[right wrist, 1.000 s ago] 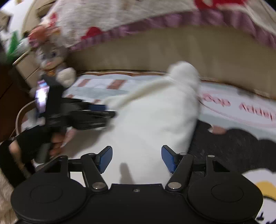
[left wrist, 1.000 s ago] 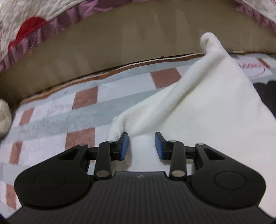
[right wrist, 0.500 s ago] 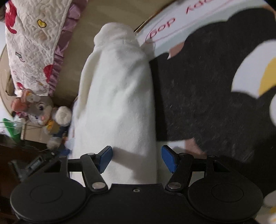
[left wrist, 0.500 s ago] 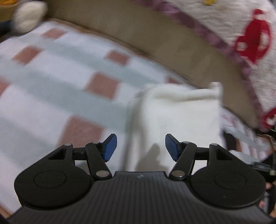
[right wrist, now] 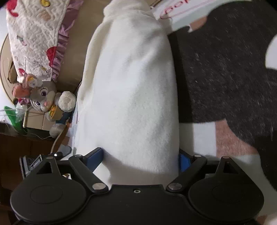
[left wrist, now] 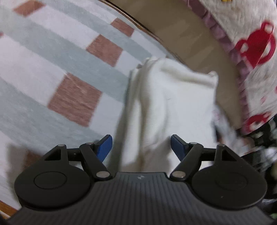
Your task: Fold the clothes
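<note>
The white fleece garment point(right wrist: 131, 90) lies folded into a long, narrow bundle on the bed, and everything else can be placed from it. In your right-hand view it runs straight away from the tool toward the tan headboard point(right wrist: 77, 43), with the black patch of the printed blanket point(right wrist: 225, 69) along its right edge and the checked blanket point(left wrist: 52, 72) on its left.

Your right gripper point(right wrist: 140, 160) has its jaws spread wide, one blue pad on each side of the garment's near end. The fleece fills the gap between them and hides most of the right pad; whether either pad presses the cloth you cannot tell from here, but the jaws are not closed on it.

Your left gripper point(left wrist: 141, 147) is also wide apart and holds nothing. The near end of the garment lies in the gap between its fingers, below the pads rather than pinched by them.

Pink lettering point(right wrist: 174, 8) on the white part of the printed blanket, just past the garment's far right corner, appears upside down and cut off; it cannot be read with confidence.

A plush rabbit toy point(right wrist: 45, 98) sits to the left of the garment, beside the quilted pillow point(right wrist: 34, 34).
</note>
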Demonstrator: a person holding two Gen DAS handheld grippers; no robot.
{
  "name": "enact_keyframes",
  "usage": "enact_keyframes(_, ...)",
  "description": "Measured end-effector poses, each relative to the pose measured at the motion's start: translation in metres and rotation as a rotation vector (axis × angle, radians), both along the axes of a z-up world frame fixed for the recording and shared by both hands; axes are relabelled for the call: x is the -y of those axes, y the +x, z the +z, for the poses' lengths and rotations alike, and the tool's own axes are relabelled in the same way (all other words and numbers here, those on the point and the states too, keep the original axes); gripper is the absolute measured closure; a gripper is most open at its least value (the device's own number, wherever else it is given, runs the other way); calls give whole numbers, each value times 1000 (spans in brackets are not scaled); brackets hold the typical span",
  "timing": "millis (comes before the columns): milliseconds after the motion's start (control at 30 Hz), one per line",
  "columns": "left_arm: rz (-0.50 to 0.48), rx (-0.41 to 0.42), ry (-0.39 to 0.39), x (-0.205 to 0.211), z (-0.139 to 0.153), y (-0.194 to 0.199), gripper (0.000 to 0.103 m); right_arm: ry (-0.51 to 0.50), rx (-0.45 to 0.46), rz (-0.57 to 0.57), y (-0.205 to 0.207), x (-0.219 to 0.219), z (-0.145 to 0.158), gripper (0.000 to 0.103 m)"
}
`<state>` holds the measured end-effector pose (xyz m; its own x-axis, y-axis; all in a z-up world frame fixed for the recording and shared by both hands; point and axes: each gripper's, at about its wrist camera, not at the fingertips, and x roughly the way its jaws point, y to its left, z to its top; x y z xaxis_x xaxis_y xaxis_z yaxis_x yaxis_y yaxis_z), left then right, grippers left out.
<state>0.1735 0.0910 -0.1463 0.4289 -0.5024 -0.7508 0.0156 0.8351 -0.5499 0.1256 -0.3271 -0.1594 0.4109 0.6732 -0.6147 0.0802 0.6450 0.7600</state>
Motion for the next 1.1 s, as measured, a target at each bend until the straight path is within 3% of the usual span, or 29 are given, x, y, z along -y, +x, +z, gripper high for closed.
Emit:
enact_keyframes(67,-50,18,139,16,0,-1,13,-106,93,26,-6,-11,12,33)
enact_keyframes(100,-77,24,188,24,-1,-2,13,-188,169,54,-12,-20,23,37)
enact_keyframes(167,-78,13,188,29,-3,-1,13,-329,303,112,-24,-42,47,46)
enact_keyframes(233,-81,15,150,30,-3,-1,14,-420,402,137,-33,-59,70,49)
enact_keyframes(333,-60,48,125,22,2,-5,14,-522,486,148,-36,-68,91,51)
enact_keyframes(433,-22,87,65,13,9,-7,14,-594,459,124,-26,-58,88,52)
enact_keyframes(533,10,122,9,6,15,-7,13,-600,424,106,-23,-47,78,51)
enact_keyframes(700,-82,78,-51,25,3,4,13,-575,406,89,-25,-37,69,50)
enact_keyframes(733,-105,61,-34,32,-1,6,13,-570,403,86,-26,-35,67,50)
enact_keyframes(800,-152,28,75,50,-12,12,9,-561,395,79,-27,-31,63,50)
enact_keyframes(833,-165,28,92,55,-15,13,3,-556,392,76,-27,-30,61,49)
enact_keyframes(867,-177,27,109,60,-18,15,3,-551,388,73,-28,-28,60,49)
enact_keyframes(1000,-165,22,-3,59,-26,21,4,-531,373,59,-30,-20,52,45)
enact_keyframes(1033,-167,31,-18,60,-26,21,11,-516,369,59,-30,-18,52,43)
enact_keyframes(1067,-174,43,-20,61,-25,20,28,-498,365,59,-30,-16,52,41)
enact_keyframes(1100,-181,56,-23,63,-24,19,34,-479,361,59,-29,-14,51,41)
